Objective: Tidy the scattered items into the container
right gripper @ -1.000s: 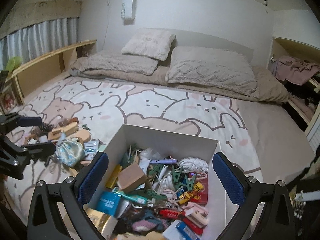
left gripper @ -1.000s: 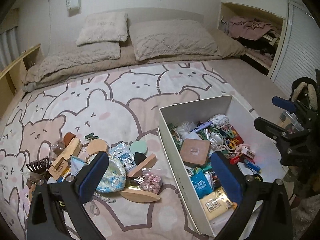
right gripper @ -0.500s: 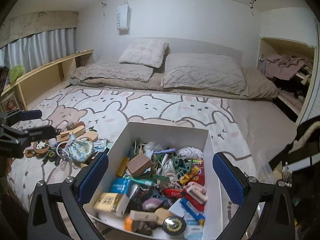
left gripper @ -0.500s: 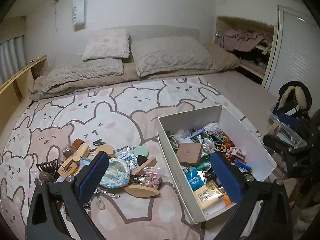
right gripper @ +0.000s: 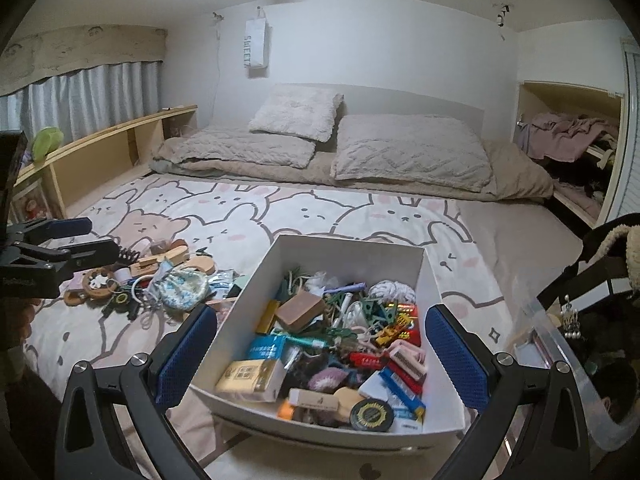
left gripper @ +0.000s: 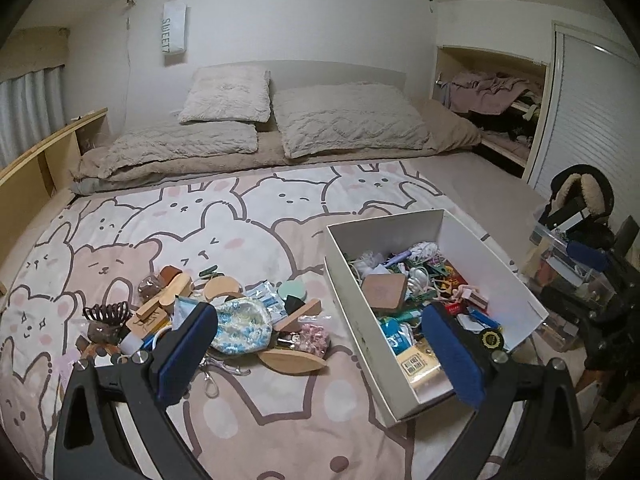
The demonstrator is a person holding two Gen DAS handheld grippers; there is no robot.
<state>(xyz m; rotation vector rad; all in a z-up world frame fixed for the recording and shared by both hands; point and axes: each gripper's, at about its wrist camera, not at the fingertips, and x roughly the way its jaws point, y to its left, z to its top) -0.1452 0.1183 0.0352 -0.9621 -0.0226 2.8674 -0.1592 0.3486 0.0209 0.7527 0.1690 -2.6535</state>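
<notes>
A white box (left gripper: 352, 308) holding several small items sits on the bear-print bedspread, at the right in the left wrist view. Left of it lies a scattered pile: a floral pouch (left gripper: 240, 326), a black hair claw (left gripper: 106, 312), a green round puff (left gripper: 292, 290) and wooden pieces (left gripper: 292, 360). My left gripper (left gripper: 320, 354) hangs open and empty above the bed, between pile and box. My right gripper (right gripper: 322, 354) is open and empty over the near end of the box (right gripper: 344, 252). The pouch (right gripper: 180, 286) lies left of that box, with the left gripper (right gripper: 60, 240) above the pile's far side.
Pillows (left gripper: 348, 120) and a folded duvet (left gripper: 176, 148) fill the head of the bed. A wooden shelf (right gripper: 100, 152) runs along the left wall. At the right stand an open closet (left gripper: 492, 92), a fleece-lined black bag (left gripper: 580, 196) and a clear plastic bin (right gripper: 560, 344).
Both grippers have drawn back and up from the bed, so the box and pile look smaller and more of the room shows. Both stay open and empty.
</notes>
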